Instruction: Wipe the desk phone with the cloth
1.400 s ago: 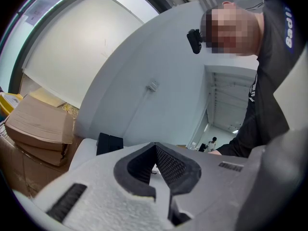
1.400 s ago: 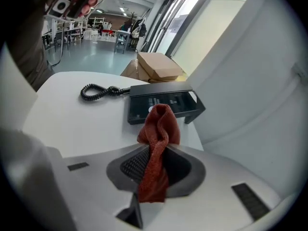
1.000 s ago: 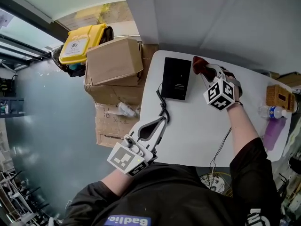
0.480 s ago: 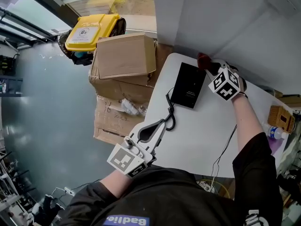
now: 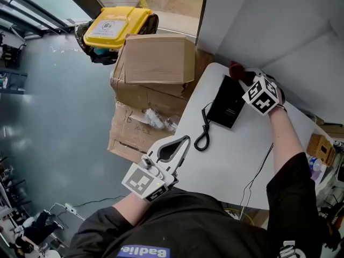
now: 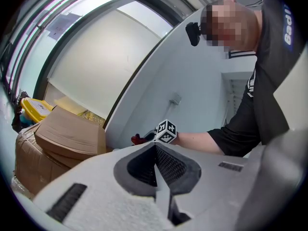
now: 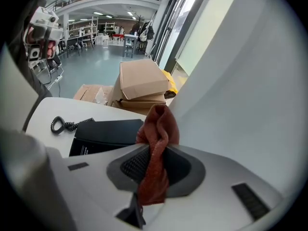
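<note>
The red cloth [image 7: 159,124] is pinched between the closed jaws of the right gripper [image 7: 155,150] and stands bunched in a narrow fold above them. The desk phone [image 5: 228,103] lies flat on the white table [image 5: 236,160], near its far corner, just beside the cloth. The left gripper [image 5: 184,142] is held with its jaws pressed together and nothing between them, well apart from the phone.

As the phone is not steadied, it could be pushed toward the table edge by a firm stroke, and the coiled cord [image 5: 203,132] could be dragged with it. The cloth could also be pulled out of so thin a grip.

Whether the cloth touches the phone cannot be told. No keys or handset are seen, only a flat black surface. In the head view one end of the phone is covered by the right gripper.
</note>
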`<action>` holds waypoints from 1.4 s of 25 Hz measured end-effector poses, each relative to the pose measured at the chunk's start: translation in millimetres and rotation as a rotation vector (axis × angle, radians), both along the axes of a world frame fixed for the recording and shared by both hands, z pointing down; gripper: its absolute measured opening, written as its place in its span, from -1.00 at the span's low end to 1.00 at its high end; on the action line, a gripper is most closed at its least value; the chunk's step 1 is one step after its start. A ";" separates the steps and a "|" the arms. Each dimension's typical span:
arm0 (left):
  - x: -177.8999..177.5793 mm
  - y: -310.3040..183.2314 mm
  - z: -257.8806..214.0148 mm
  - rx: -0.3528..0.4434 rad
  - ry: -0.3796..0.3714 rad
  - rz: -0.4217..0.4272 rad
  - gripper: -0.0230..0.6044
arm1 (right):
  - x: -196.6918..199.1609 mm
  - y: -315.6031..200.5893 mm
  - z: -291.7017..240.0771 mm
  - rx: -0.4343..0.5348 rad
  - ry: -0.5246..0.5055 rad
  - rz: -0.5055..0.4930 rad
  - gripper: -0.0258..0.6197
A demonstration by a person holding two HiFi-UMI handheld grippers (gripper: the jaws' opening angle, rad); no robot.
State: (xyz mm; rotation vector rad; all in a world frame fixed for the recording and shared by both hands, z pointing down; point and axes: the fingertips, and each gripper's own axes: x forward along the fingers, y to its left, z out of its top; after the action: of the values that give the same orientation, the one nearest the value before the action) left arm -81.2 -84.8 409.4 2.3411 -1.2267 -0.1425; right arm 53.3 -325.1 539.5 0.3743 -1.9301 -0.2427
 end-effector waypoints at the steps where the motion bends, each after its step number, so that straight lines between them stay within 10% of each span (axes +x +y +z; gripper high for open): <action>1: -4.5 1.3 0.1 0.003 -0.003 -0.007 -0.88 | -5.3 -0.9 -0.2 -0.002 -0.002 -0.004 -0.66; 17: -39.3 26.9 -20.3 0.038 -0.003 -0.035 -0.88 | -57.8 24.0 -69.5 0.117 -0.111 0.008 -0.66; 35: -13.0 148.0 -62.3 0.106 0.075 0.351 -0.88 | -67.1 351.4 -145.5 0.075 -0.445 0.381 -0.66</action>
State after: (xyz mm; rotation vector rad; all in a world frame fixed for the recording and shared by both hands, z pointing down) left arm -94.2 63.2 347.1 2.5757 -0.7742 -0.1779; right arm -13.8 26.3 394.1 0.8942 -2.2342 0.0239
